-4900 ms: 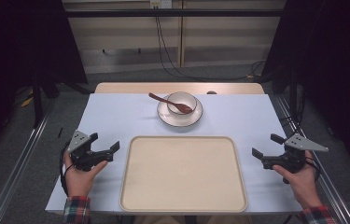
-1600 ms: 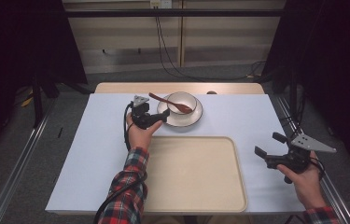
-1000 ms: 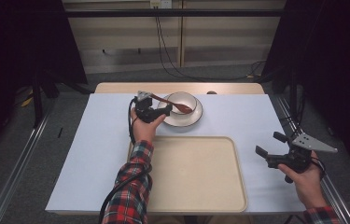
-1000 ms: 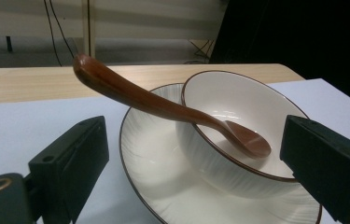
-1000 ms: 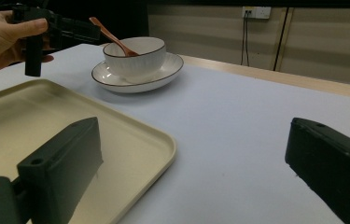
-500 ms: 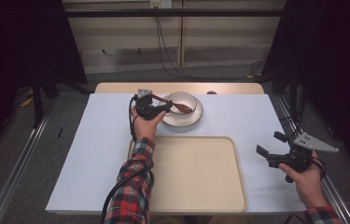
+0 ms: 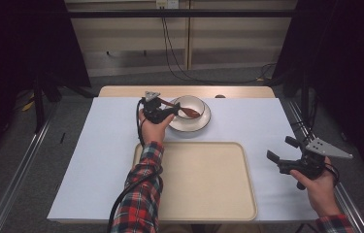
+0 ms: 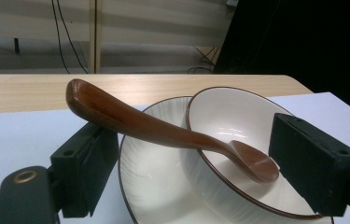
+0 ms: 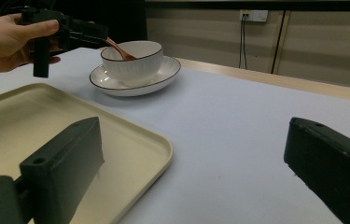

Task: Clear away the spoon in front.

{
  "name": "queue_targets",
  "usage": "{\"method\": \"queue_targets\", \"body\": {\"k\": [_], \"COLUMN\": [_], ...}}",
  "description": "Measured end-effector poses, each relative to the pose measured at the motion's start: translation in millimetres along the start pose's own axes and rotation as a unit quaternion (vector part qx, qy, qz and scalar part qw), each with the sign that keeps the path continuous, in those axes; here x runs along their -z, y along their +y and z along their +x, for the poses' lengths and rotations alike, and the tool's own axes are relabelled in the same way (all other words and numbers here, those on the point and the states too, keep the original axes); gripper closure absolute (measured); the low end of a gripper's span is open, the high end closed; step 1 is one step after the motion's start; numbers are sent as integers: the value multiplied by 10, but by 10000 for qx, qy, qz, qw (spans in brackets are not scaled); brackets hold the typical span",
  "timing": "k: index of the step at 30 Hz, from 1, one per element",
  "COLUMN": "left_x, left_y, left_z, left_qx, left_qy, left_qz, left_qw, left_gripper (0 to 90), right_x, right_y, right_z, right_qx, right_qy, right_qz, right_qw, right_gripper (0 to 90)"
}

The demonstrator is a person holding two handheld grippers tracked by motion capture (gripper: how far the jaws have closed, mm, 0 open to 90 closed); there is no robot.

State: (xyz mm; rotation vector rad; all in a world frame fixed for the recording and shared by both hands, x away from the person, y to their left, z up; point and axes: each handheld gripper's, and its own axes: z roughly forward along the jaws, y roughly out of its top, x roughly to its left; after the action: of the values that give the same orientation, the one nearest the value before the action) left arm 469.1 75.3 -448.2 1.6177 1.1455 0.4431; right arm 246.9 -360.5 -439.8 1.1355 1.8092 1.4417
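We find the left gripper spread around the spoon handle, ungrasped; right gripper released, idle; tray empty.

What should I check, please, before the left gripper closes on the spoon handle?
1. Left gripper open: ok.
2. Spoon handle between its jaws: ok, though nearer one jaw than the other.
3. Spoon's scoop rests inside the bowl: ok.
4. Bowl seated on its saucer: ok.
5. Tray free to receive things: ok.
6. Right gripper open, away from the bowl: ok.
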Motion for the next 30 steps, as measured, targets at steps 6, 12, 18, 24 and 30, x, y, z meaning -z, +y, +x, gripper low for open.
{"method": "queue_targets", "body": {"k": [6,12,18,24,30], "left_x": [-20,-29,-34,-27,-23], "left_y": [-12,-17,-24,-22,5], "left_z": [-32,-43,-44,-67,-107], "left_qx": [-34,12,103,128,151], "left_qy": [-11,-53,-146,-245,-367], "left_qz": [-32,-84,-228,-363,-500], "left_qw": [10000,10000,9996,9990,9980], "left_gripper": [256,324,408,490,565], "right_x": [-1,8,12,14,17], "right_y": [-1,2,3,6,6], "right_z": [-7,-10,-11,-17,-18], "right_qx": [39,11,7,21,40], "right_qy": [-27,-18,-29,-28,-27], "right_qz": [8,-20,-34,-55,-43], "right_qw": [10000,10000,10000,10000,10000], "right_gripper": [39,39,39,39,39]}}
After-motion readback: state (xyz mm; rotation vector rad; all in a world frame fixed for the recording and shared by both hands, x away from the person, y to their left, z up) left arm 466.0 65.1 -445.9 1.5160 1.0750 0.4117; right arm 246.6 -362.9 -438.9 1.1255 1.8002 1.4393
